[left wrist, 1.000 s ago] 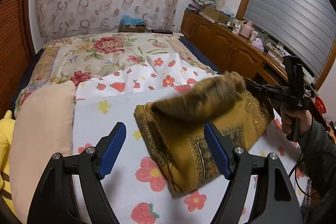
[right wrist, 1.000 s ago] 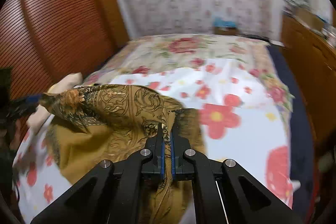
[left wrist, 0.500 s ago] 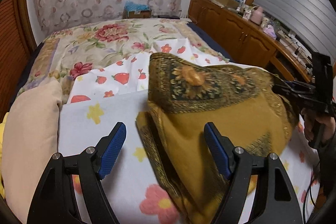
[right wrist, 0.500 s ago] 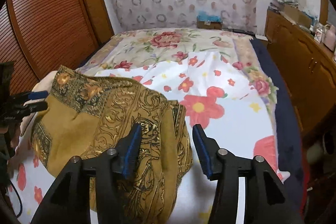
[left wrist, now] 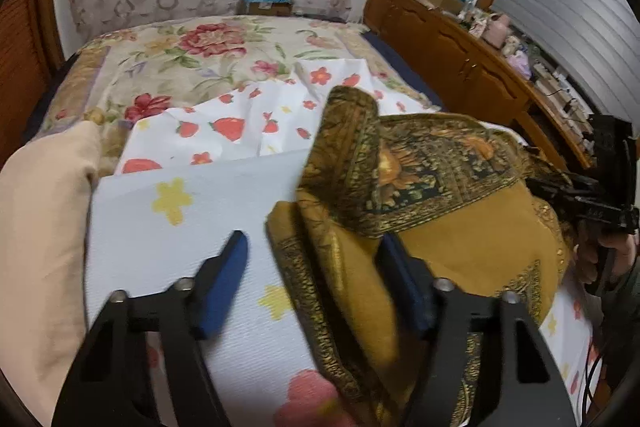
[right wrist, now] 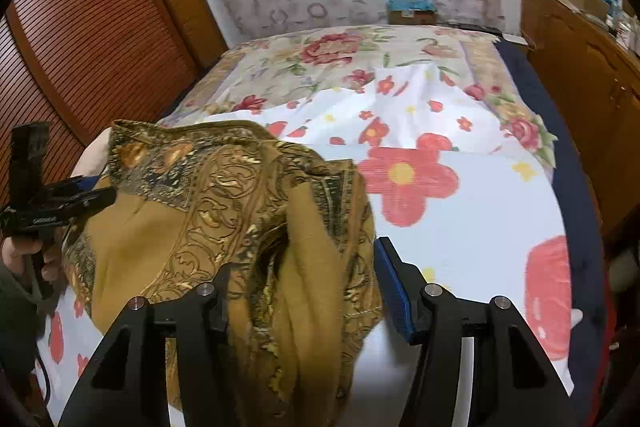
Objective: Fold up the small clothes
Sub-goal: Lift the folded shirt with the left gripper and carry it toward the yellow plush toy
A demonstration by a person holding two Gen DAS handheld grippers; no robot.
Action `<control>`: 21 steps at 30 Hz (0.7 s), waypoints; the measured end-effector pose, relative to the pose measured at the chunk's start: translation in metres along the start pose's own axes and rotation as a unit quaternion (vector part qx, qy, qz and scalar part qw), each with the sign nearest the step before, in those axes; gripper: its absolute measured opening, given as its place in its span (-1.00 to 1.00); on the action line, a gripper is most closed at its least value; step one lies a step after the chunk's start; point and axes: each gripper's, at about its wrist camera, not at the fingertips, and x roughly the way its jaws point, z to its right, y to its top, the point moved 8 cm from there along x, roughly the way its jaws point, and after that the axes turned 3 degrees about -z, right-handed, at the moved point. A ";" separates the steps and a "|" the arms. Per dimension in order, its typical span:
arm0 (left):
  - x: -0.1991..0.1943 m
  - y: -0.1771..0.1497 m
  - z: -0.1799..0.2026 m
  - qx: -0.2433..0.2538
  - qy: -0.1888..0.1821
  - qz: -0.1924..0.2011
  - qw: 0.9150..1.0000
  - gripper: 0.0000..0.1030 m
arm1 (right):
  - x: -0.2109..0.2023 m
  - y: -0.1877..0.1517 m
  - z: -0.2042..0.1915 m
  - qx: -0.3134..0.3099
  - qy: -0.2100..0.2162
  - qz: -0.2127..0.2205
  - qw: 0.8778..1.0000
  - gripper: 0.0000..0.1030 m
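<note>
Setting: bedroom, with a bed (left wrist: 224,59) as the work surface; a white flower-print sheet (left wrist: 192,227) is spread over the floral quilt (left wrist: 208,55).
Garment: the mustard patterned cloth (right wrist: 248,219) lies bunched on the white sheet, toward the near end of the bed, with its dark ornamental border (left wrist: 432,163) turned up and one corner flopped over.
Left gripper (left wrist: 316,283): jaws spread wide, clamping nothing; its right blue pad (left wrist: 404,287) sits against the cloth's near edge while the left pad is over bare sheet.
Right gripper (right wrist: 304,295): also spread apart and gripping nothing; the cloth heaps up between its fingers and hides the left one.
Progress: by my reading, early to middle. One rough fold-over is in place, but the layers are wrinkled and the edges do not line up, so smoothing and at least one more fold look necessary.
Surroundings: beige pillow (left wrist: 40,227) left of the cloth; wooden cabinet (left wrist: 460,55) with clutter along the bed's right side; slatted wooden doors (right wrist: 80,39) on the bed's left; a cardboard box (left wrist: 266,5) beyond the far end of the bed.
Obstacles: nothing lies on the sheet around the cloth; the pillow is near but apart. The main hindrance is likely the cloth's own bulk and loose, slippery layers.
</note>
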 end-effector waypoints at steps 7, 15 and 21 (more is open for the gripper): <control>-0.012 0.003 0.018 0.014 -0.025 0.016 0.999 -0.85 | 0.000 -0.001 -0.008 -0.029 0.039 0.003 0.999 -0.70; -0.101 0.003 0.030 0.011 -0.032 0.116 0.993 -0.86 | -0.052 0.022 -0.043 -0.076 0.058 0.086 0.992 -0.75; -0.168 -0.010 -0.003 -0.003 0.029 0.184 0.983 -0.86 | -0.067 0.055 -0.108 -0.152 0.074 0.114 0.979 -0.75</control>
